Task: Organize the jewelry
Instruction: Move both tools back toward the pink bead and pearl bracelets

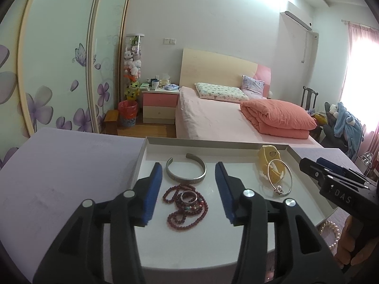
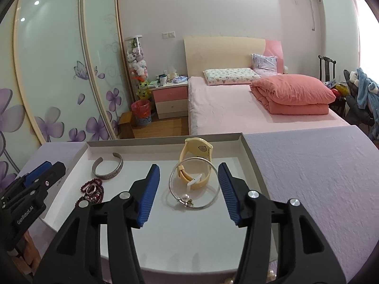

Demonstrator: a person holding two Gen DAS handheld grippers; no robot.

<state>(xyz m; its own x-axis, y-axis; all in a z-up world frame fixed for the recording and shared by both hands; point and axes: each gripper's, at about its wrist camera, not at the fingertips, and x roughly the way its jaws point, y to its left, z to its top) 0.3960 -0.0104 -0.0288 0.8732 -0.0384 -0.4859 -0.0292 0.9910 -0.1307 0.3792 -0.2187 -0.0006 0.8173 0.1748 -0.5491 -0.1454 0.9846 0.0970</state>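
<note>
Both claws are hovering half-open and empty over the white tray (image 2: 248, 151): left claw (image 1: 188, 196) above the red bead necklace (image 1: 187, 209), right claw (image 2: 188, 194) above the silver bangle (image 2: 194, 182); next, probably picking up pearls outside the tray

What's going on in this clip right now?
A person holds two grippers over a shallow white tray of jewelry. The left gripper is open above a red bead necklace with a ring on it, just short of a silver cuff. The right gripper is open around a thin silver bangle leaning by a yellow watch. Nothing is held.
</note>
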